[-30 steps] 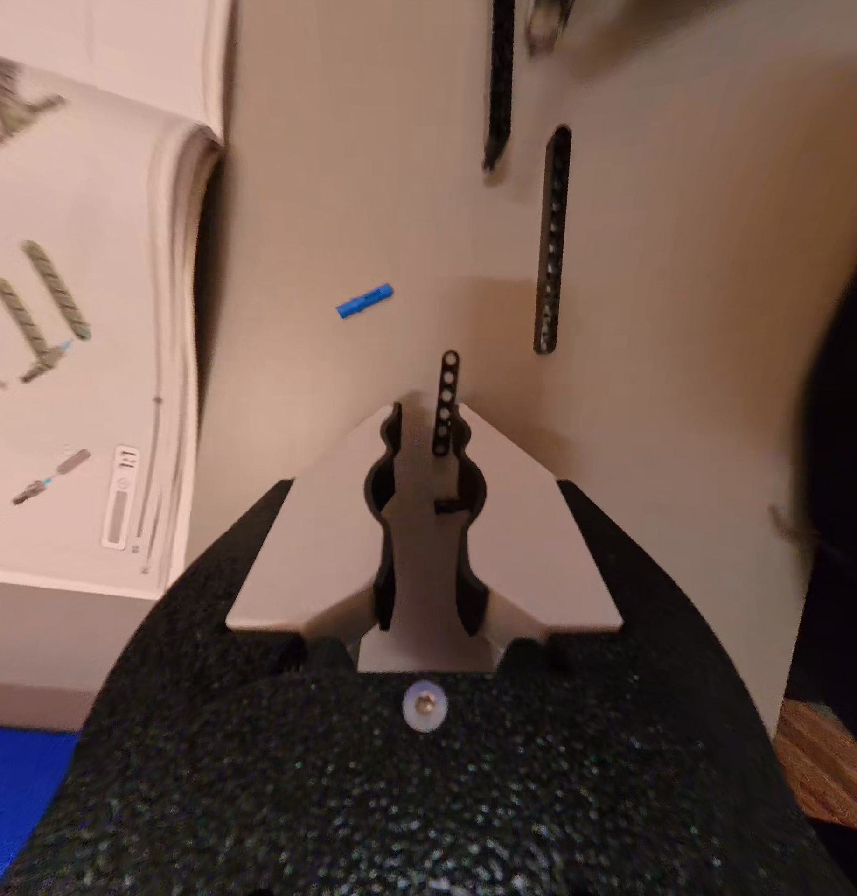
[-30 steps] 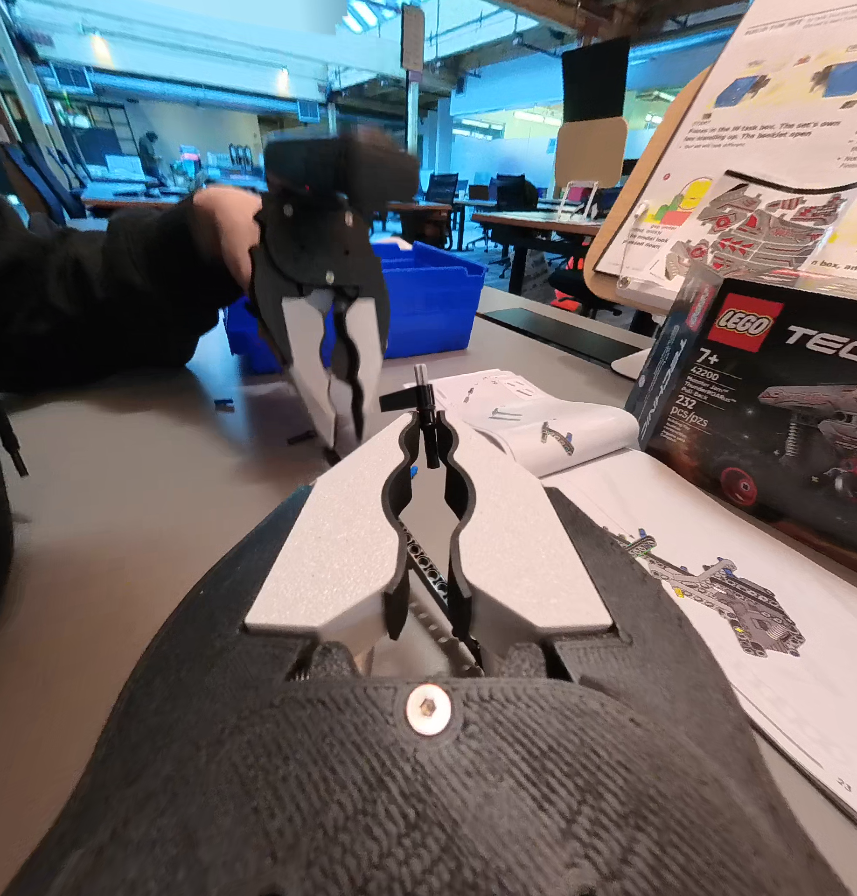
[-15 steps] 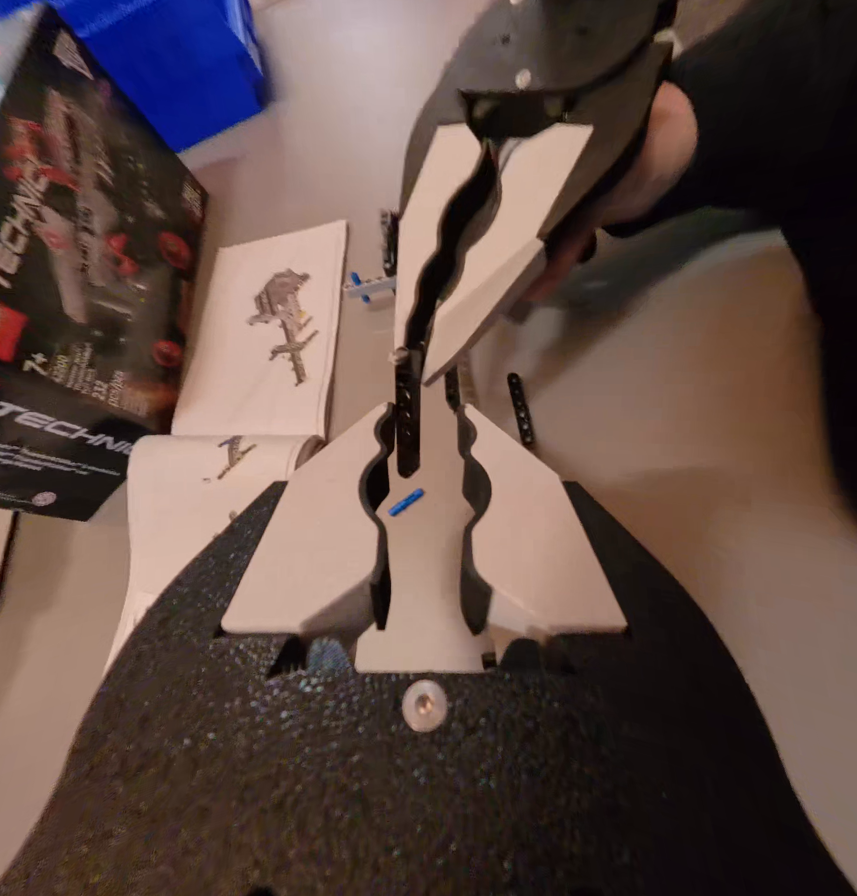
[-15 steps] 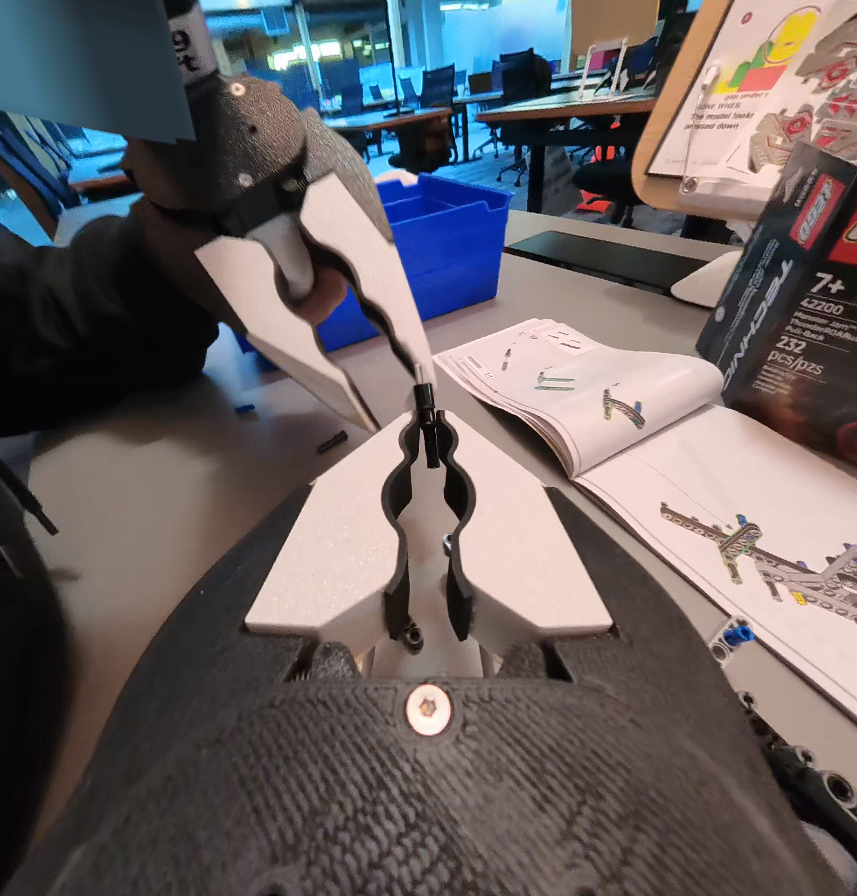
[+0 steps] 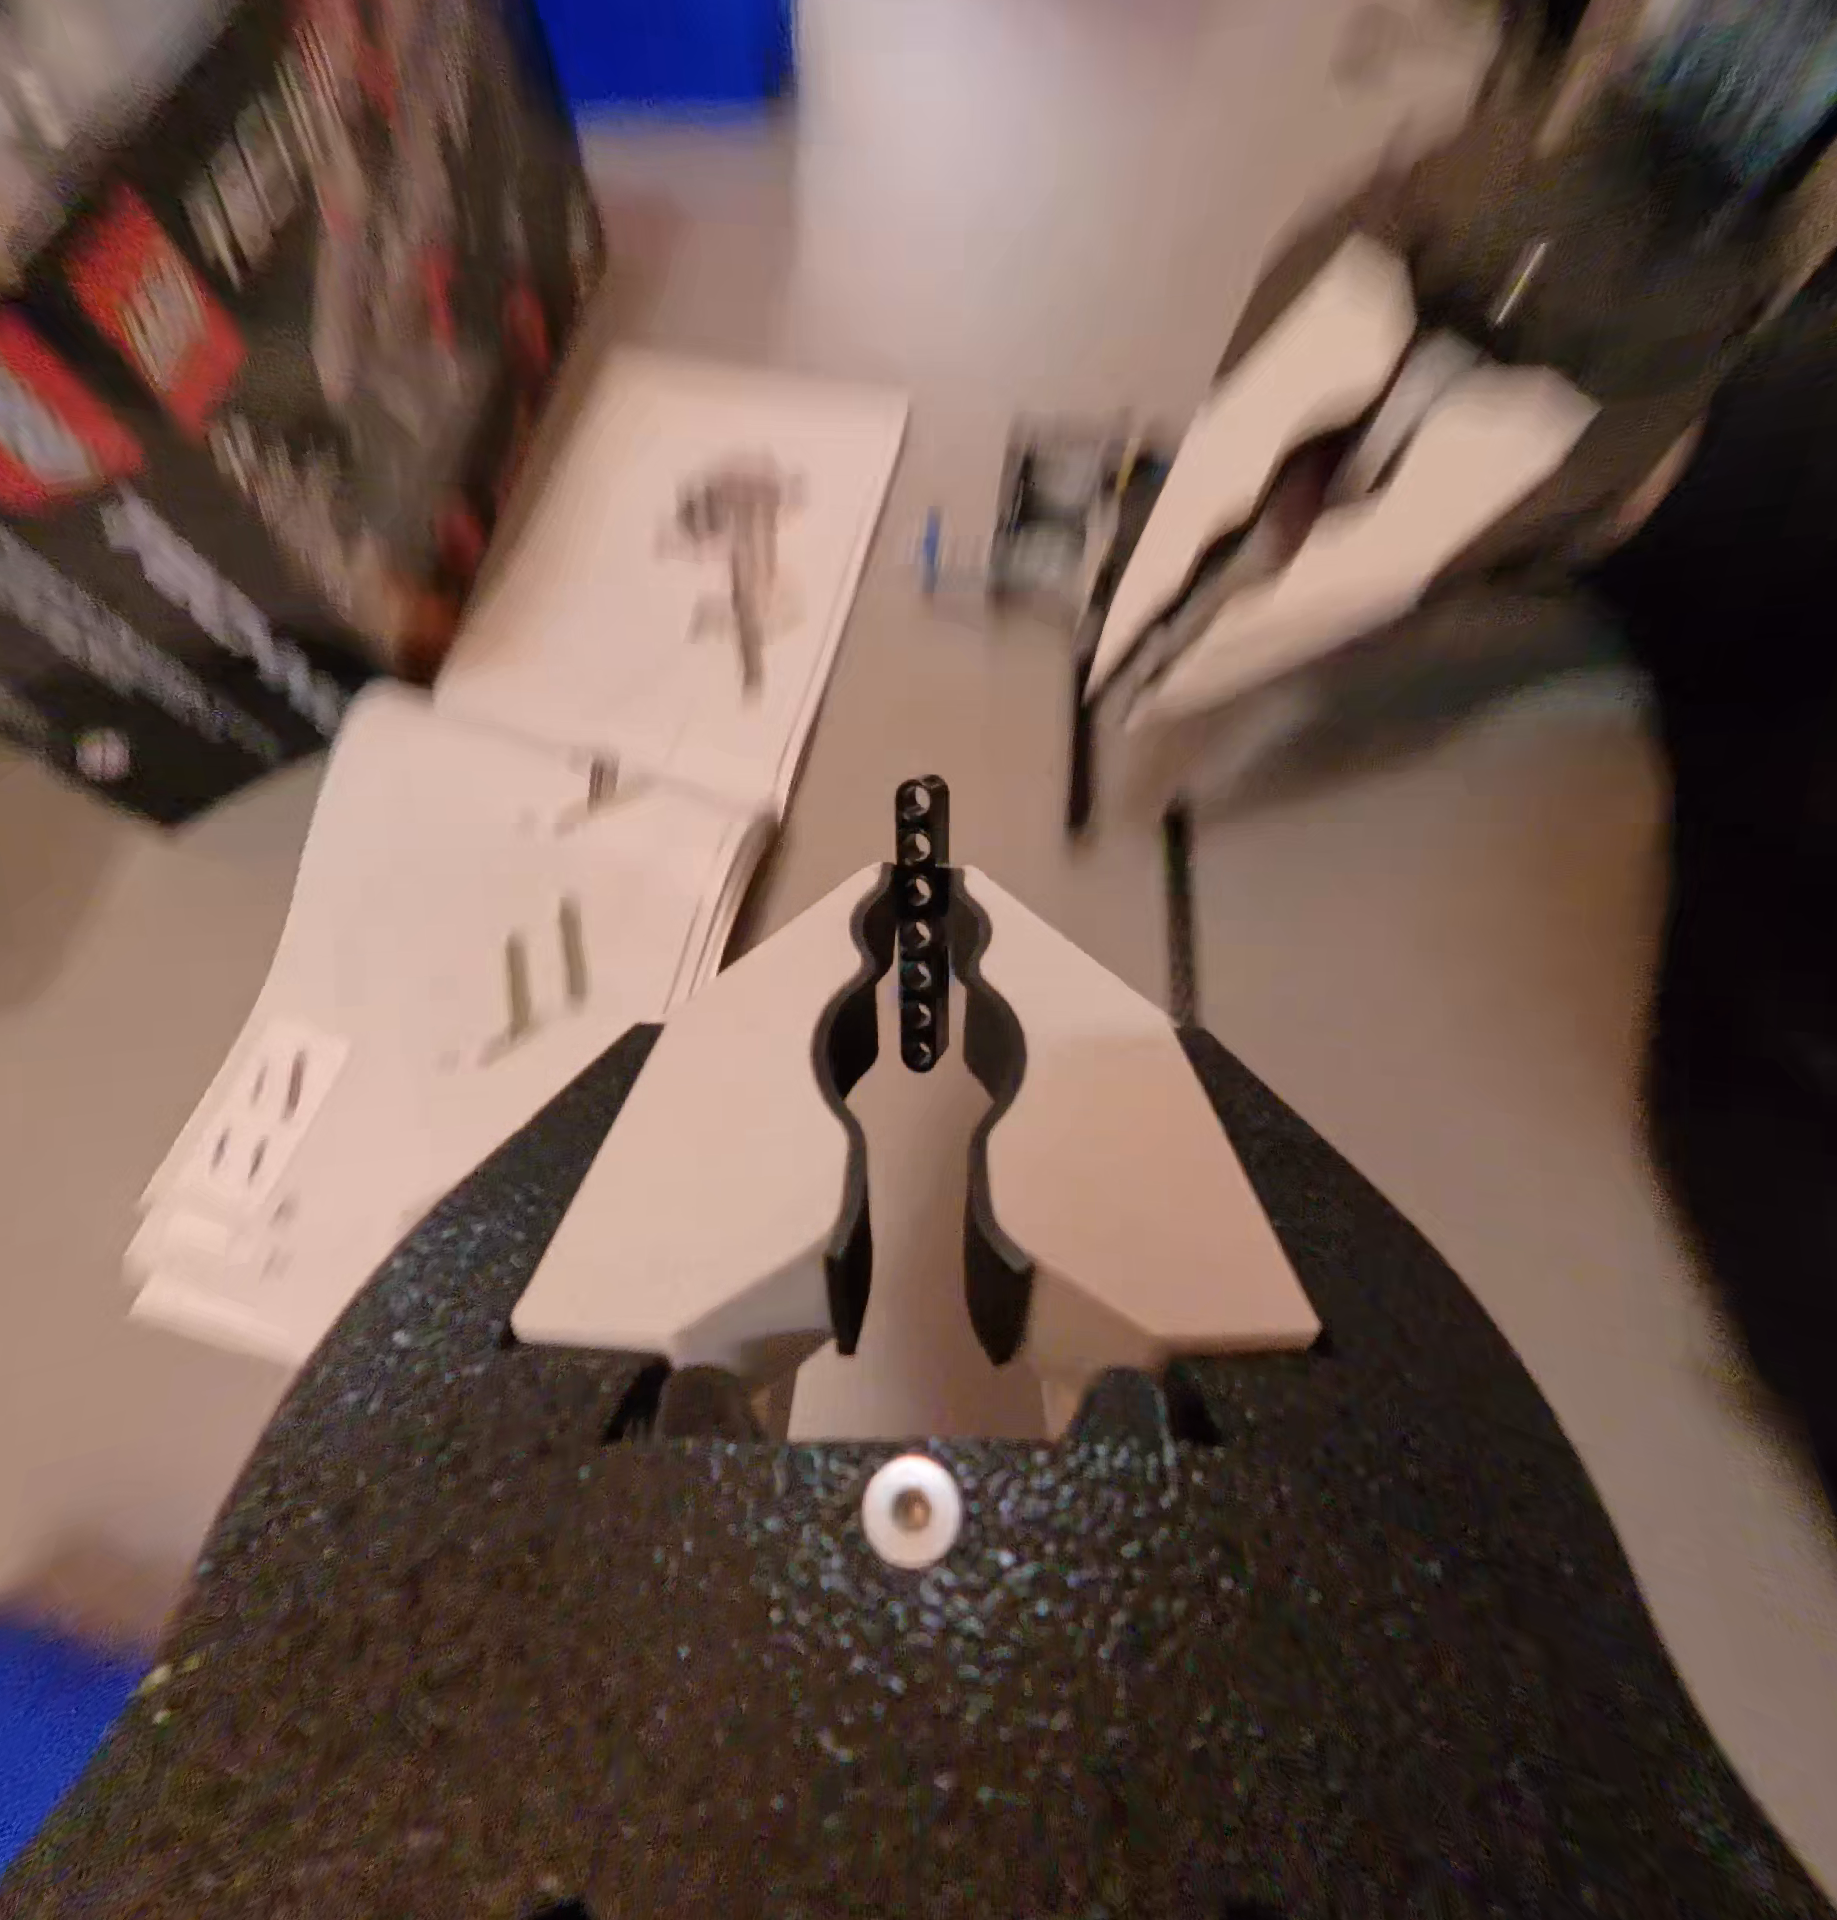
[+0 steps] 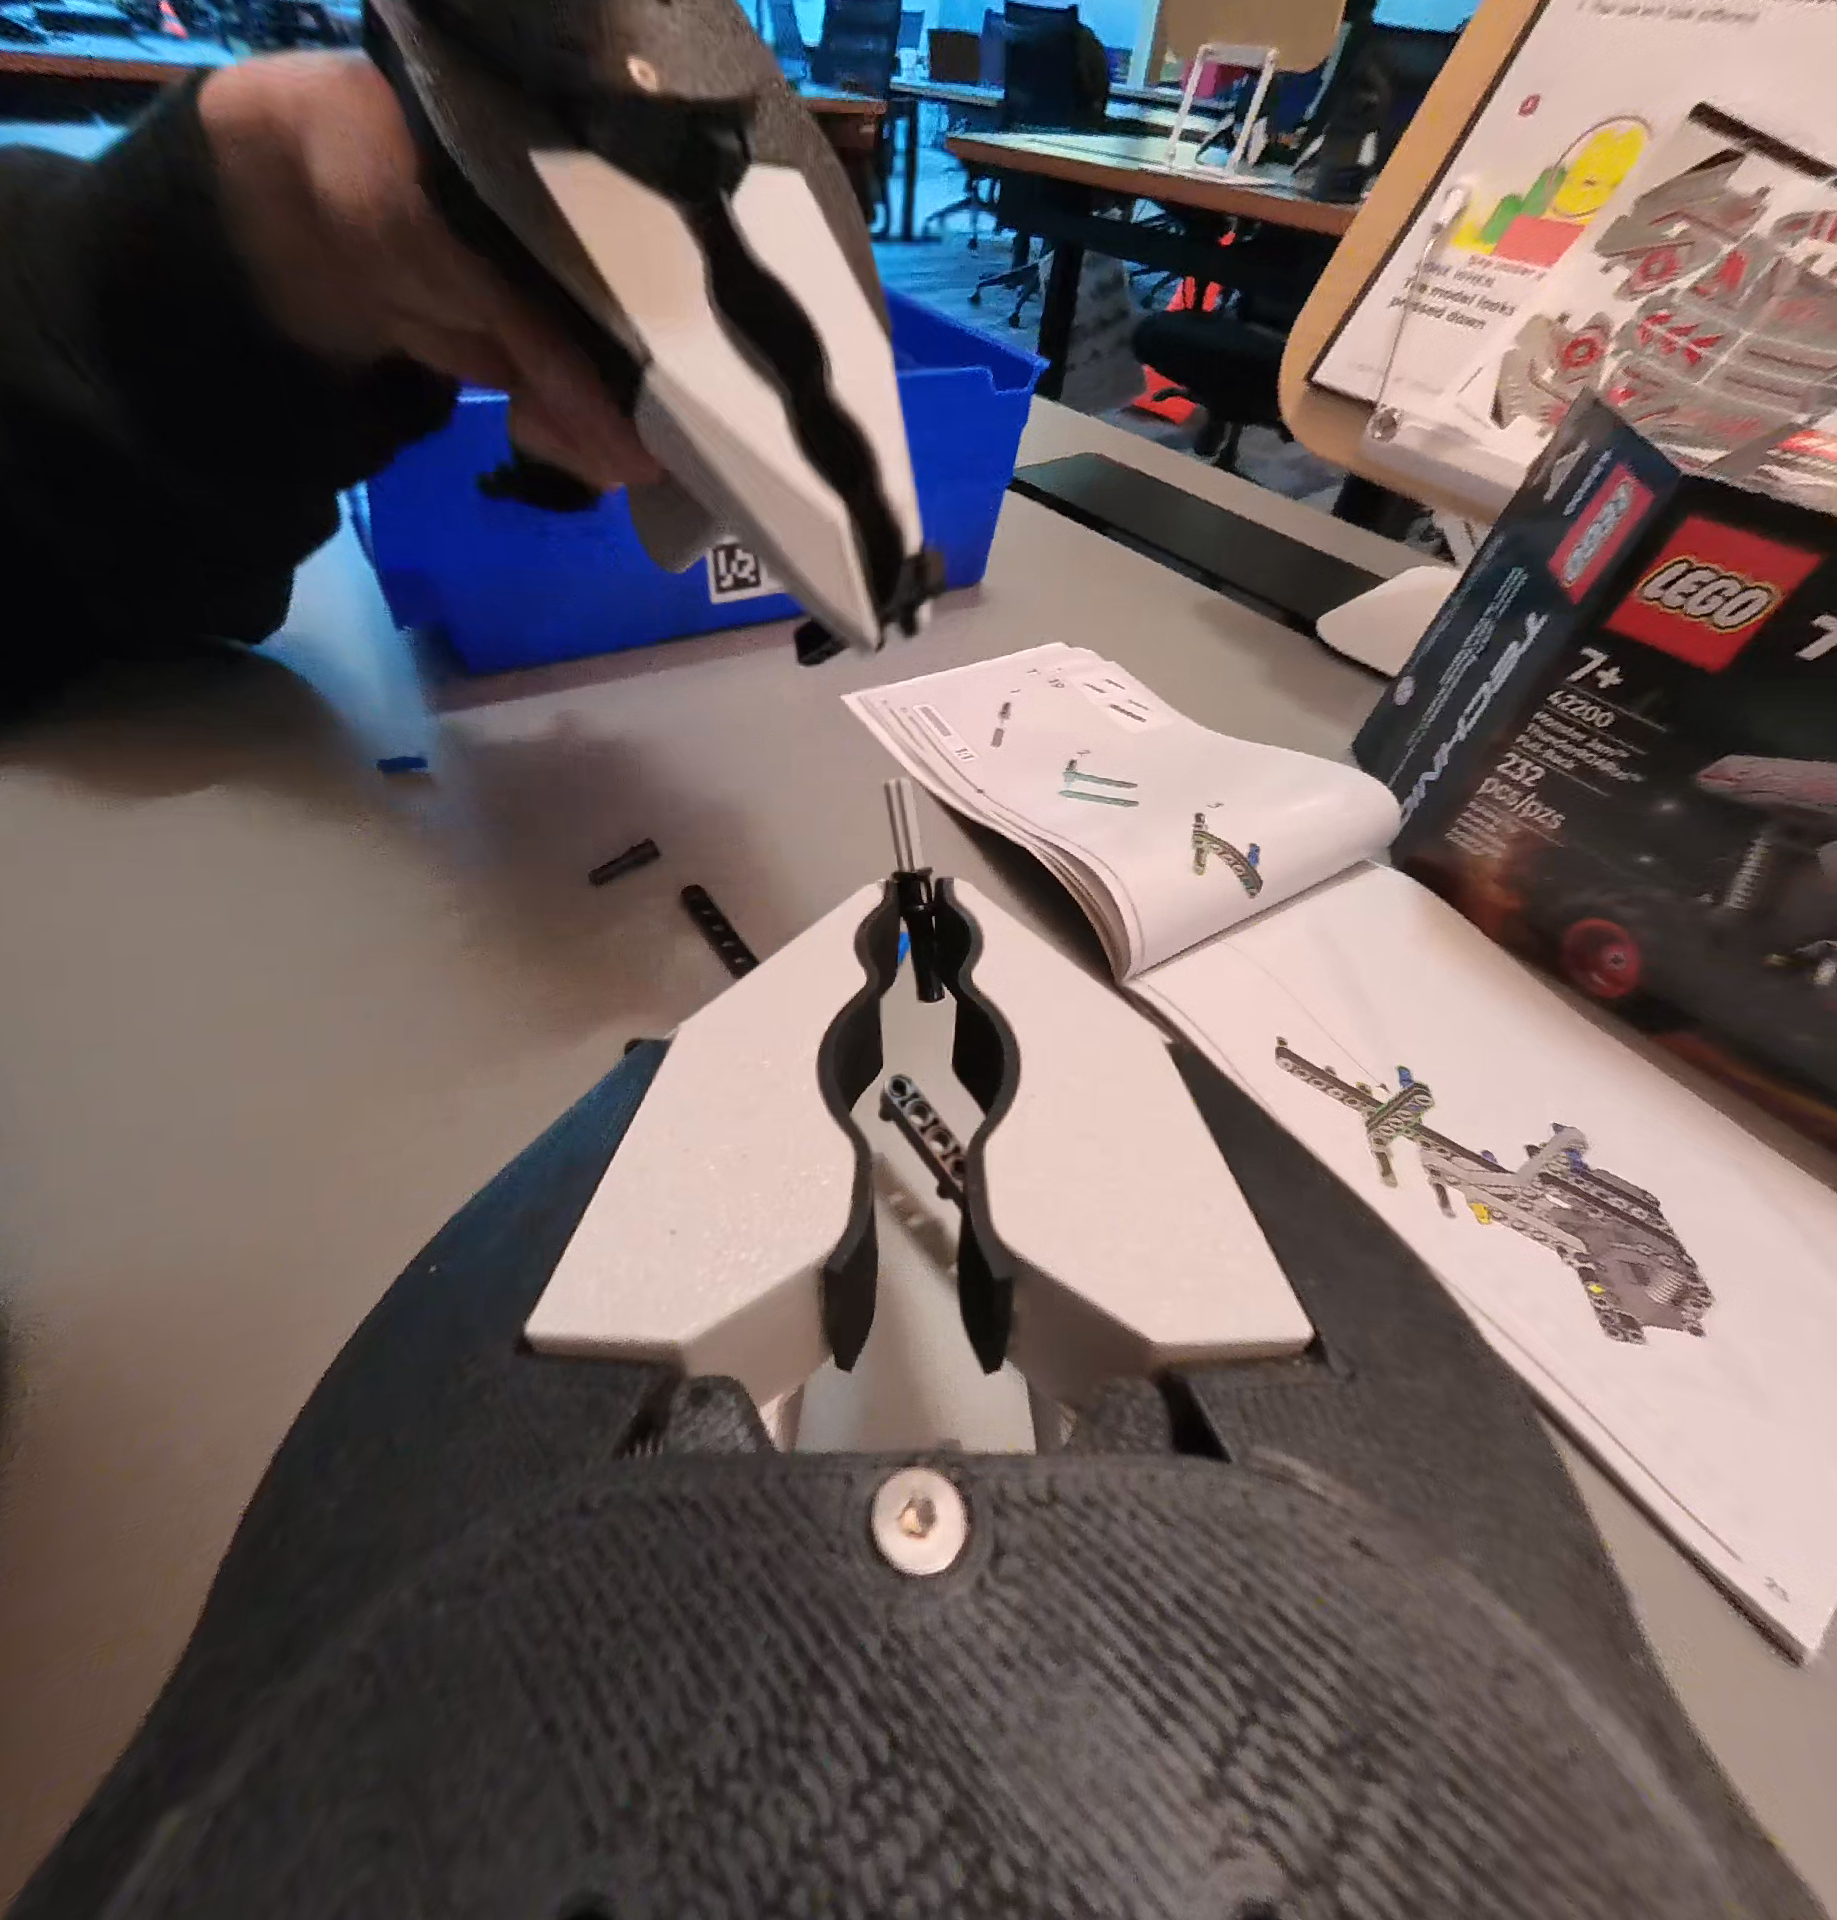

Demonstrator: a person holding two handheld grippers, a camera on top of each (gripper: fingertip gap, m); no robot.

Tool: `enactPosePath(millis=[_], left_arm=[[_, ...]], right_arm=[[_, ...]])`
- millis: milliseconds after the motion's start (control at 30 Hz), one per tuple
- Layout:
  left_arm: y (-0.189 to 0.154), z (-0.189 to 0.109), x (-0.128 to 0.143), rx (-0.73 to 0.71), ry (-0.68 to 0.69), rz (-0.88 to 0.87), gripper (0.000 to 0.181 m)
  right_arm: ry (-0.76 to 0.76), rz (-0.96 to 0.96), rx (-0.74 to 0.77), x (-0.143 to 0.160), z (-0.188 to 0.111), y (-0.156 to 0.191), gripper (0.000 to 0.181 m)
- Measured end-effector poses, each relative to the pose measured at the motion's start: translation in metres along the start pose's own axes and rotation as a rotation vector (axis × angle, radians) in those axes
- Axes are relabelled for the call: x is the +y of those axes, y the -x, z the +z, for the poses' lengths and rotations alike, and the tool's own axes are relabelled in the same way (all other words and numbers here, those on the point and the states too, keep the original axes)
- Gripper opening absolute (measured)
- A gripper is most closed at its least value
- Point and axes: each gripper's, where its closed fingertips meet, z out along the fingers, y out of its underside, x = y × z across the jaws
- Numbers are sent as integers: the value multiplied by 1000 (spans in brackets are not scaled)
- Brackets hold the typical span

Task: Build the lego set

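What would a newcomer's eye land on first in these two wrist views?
First, the left hand-held gripper, shut on a black holed beam that pokes past its tips, sharp against a blurred background. Next, the right hand-held gripper pinching a black pin with a grey axle standing up from it, over the grey table. To the right lie the open instruction booklet and the dark set box.

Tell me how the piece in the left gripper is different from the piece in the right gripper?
The black beam in the left gripper is flat with a row of round holes; the pin in the right gripper is a thin rod without such a row. The black beam is all black; the pin has a grey tip. Both stick out past shut fingertips.
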Motion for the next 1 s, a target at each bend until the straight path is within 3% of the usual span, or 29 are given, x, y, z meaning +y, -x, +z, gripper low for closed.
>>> enactPosePath(millis=[67,133,233,367,500,633,800,900,1000], left_arm=[[16,-4,50,-74,285,64,7],[35,-9,84,-179,482,90,7],[21,-11,117,-83,650,83,7],[25,-5,114,-120,632,10,10],[27,-15,86,-150,498,-30,20],[29,-37,44,-160,281,-65,17],[48,-78,22,-251,145,-99,15],[65,-114,22,-355,122,-109,15],[90,-153,52,-511,230,-122,15]], right_arm=[[-11,15,-49,0,-4,5,4],[-24,41,-51,3,-6,4,4],[-11,73,-76,11,-8,9,4],[-6,71,-95,17,-5,13,4],[-45,92,-101,13,-6,12,4],[-50,98,-108,12,-6,12,4],[-60,95,-121,13,-6,14,4],[-60,95,-124,14,-5,15,4],[-46,88,-132,16,-4,18,4]])
